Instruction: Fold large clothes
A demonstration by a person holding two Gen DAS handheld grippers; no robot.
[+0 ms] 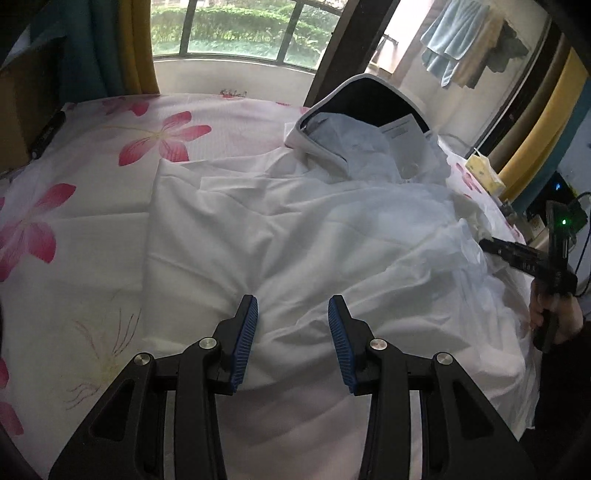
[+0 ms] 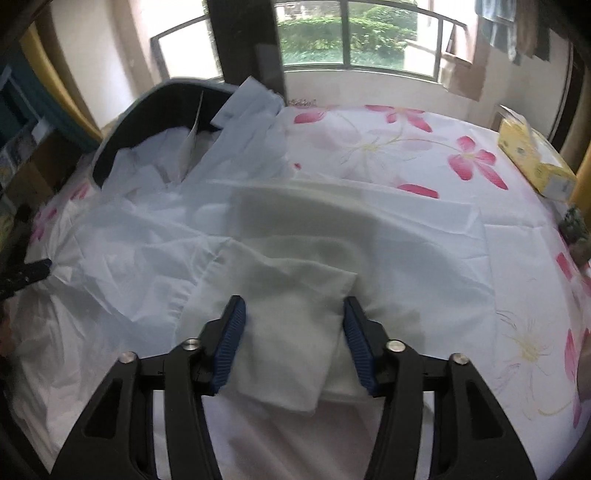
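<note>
Your left gripper (image 1: 291, 306) hangs just over the white garment (image 1: 295, 236), and its blue pads (image 1: 245, 339) stand apart with only cloth lying below them, not pinched. That big white garment is spread in soft wrinkles across the flowered bedsheet (image 1: 74, 177) and covers most of the bed. Left of the garment you see bare sheet with pink flowers. Behind the garment, toward the window (image 1: 236, 29), sits a dark bag with a grey rim (image 1: 321, 147), and some pale blue cloth spills out of it onto the garment. Right of the garment, near the bed's edge, lies a yellow tissue box (image 1: 484, 173). Further right, your right gripper (image 1: 495, 246) reaches in over the garment's crumpled side, held in your hand (image 1: 557, 317).

From the right wrist camera, your right gripper (image 2: 293, 314) has its fingers apart too. A folded white flap of the garment (image 2: 288, 332) lies between the pads, but they do not squeeze it. The tissue box (image 2: 535, 162) sits far right of the garment there.
</note>
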